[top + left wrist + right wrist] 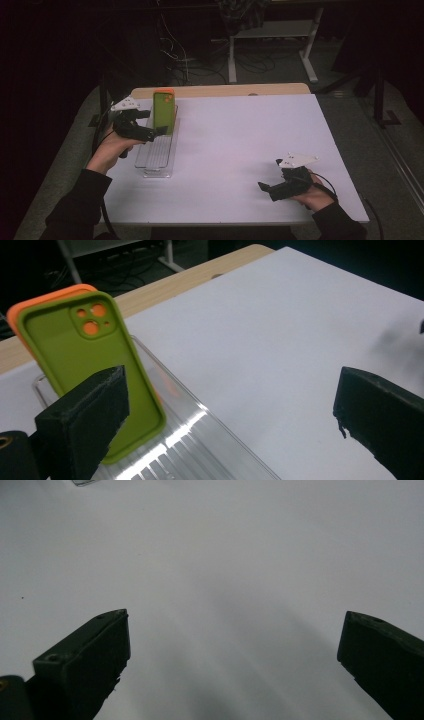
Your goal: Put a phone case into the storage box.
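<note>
A green phone case (164, 114) (95, 360) stands upright in a clear slotted rack (154, 159) (200, 440) at the table's left. An orange case (163, 92) (20, 315) stands right behind it. My left gripper (154, 124) (230, 410) is open beside the green case, whose lower edge lies behind one jaw. Nothing is between the jaws. My right gripper (270, 175) (232, 645) hovers open over bare white tabletop at the front right, holding nothing.
The white table (240, 130) has a wooden strip (225, 90) along its far edge. Beyond it, on the dark floor, are a white desk frame (270, 50) and loose cables (190, 65). The rack's near slots hold nothing.
</note>
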The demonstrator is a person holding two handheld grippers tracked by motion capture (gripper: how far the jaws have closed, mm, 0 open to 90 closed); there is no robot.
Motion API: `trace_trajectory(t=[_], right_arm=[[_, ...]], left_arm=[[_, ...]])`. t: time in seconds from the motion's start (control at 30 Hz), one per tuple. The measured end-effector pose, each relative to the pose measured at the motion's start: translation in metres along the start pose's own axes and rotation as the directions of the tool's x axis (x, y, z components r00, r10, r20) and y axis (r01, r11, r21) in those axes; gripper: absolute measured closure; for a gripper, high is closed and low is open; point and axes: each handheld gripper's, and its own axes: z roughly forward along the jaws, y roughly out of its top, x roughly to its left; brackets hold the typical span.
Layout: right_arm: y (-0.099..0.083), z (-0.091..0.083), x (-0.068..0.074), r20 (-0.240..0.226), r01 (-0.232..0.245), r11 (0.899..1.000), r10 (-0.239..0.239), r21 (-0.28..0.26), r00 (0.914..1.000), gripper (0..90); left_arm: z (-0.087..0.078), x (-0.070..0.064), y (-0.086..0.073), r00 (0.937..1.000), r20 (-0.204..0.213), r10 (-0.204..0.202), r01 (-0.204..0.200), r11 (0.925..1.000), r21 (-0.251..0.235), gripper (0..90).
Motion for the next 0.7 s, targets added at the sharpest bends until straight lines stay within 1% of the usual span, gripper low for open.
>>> trace_trajectory(t=[0.07, 0.13, 0.2, 0.23, 0.3, 0.33, 0.37, 0.43, 0.5, 0.57, 0.6, 0.67, 0.7], right_arm=[[0.0, 0.0, 0.0, 0.0, 0.002, 1.0, -0.002, -0.001, 1.0, 0.0], [0.001, -0.001, -0.001, 0.001, 0.006, 1.0, -0.006, 0.0, 1.0, 0.0], [0.001, -0.001, -0.001, -0.003, 0.001, 1.0, -0.001, 0.0, 1.0, 0.0], [0.001, -0.001, -0.001, -0.004, 0.0, 1.0, 0.0, -0.001, 1.0, 0.0], [0.002, -0.002, -0.002, -0.004, -0.004, 1.0, 0.004, -0.003, 1.0, 0.0], [0.002, -0.003, -0.002, -0.003, -0.003, 1.0, 0.003, -0.003, 1.0, 0.0], [0.002, -0.003, -0.003, -0.002, 0.003, 1.0, -0.003, -0.006, 1.0, 0.0], [0.003, -0.004, -0.002, -0.006, -0.006, 1.0, 0.006, -0.007, 1.0, 0.0], [0.003, -0.004, -0.003, -0.009, 0.002, 1.0, -0.002, -0.007, 1.0, 0.0], [0.004, -0.004, -0.002, -0.012, 0.0, 1.0, 0.0, -0.004, 0.9999, 0.0], [0.005, -0.004, -0.002, -0.012, 0.01, 1.0, -0.01, -0.007, 0.9999, 0.0], [0.006, -0.005, -0.002, -0.014, 0.004, 1.0, -0.004, -0.008, 0.9999, 0.0], [0.006, -0.005, -0.002, -0.013, 0.003, 1.0, -0.004, -0.012, 0.9999, 0.0]], left_arm=[[-0.001, -0.004, -0.003, 0.9999, 0.012, -0.004, 0.004, 1.0, -0.005, 1.4], [-0.001, -0.009, -0.008, 0.9997, 0.022, 0.009, -0.009, 1.0, -0.001, 1.3], [-0.001, -0.012, -0.012, 0.9995, 0.027, 0.015, -0.015, 0.9999, 0.006, 1.4], [-0.001, -0.013, -0.014, 0.9995, 0.031, 0.011, -0.011, 0.9999, 0.004, 1.4], [-0.001, -0.015, -0.018, 0.999, 0.041, 0.019, -0.019, 0.9998, 0.004, 1.4], [-0.001, -0.017, -0.021, 0.999, 0.044, 0.011, -0.011, 0.9999, -0.001, 1.3], [-0.001, -0.019, -0.024, 0.9986, 0.05, 0.013, -0.013, 0.9999, -0.003, 1.3], [-0.001, -0.022, -0.03, 0.9982, 0.055, 0.023, -0.024, 0.9997, 0.009, 1.4], [-0.001, -0.025, -0.034, 0.9977, 0.061, 0.031, -0.032, 0.9993, 0.02, 1.3], [0.0, -0.028, -0.039, 0.9969, 0.069, 0.038, -0.039, 0.999, 0.021, 1.4], [0.0, -0.029, -0.042, 0.9965, 0.072, 0.043, -0.045, 0.9987, 0.023, 1.4], [0.001, -0.032, -0.046, 0.9958, 0.077, 0.049, -0.051, 0.9984, 0.026, 1.3], [0.001, -0.033, -0.048, 0.9952, 0.078, 0.06, -0.062, 0.9976, 0.029, 1.3]])
